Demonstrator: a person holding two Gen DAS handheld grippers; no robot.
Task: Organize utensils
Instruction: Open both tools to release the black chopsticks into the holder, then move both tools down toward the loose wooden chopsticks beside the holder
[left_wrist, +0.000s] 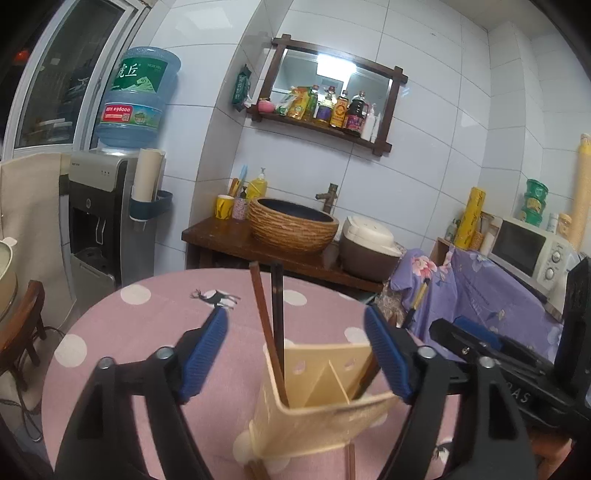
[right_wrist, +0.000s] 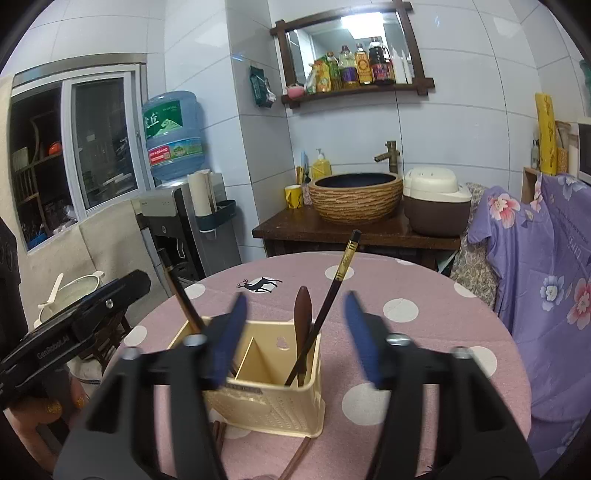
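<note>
A cream plastic utensil holder (left_wrist: 314, 417) (right_wrist: 269, 391) with a divider stands on the pink dotted table (left_wrist: 140, 332) (right_wrist: 424, 295). In the left wrist view two chopsticks (left_wrist: 267, 314) stand in its left compartment. In the right wrist view a dark chopstick (right_wrist: 328, 299) and a brown wooden spoon (right_wrist: 303, 321) lean in the right compartment, and another chopstick (right_wrist: 181, 291) stands at the left. My left gripper (left_wrist: 295, 350) is open, just above the holder. My right gripper (right_wrist: 295, 332) is open, above the holder. More brown sticks (right_wrist: 295, 458) lie under the holder's front.
A wooden counter (right_wrist: 332, 229) behind the table holds a woven basin (right_wrist: 354, 195) and a rice cooker (right_wrist: 436, 199). A water dispenser (left_wrist: 107, 218) stands at the left. A purple floral cloth (right_wrist: 546, 277) covers furniture at the right. A microwave (left_wrist: 532, 251) sits beyond it.
</note>
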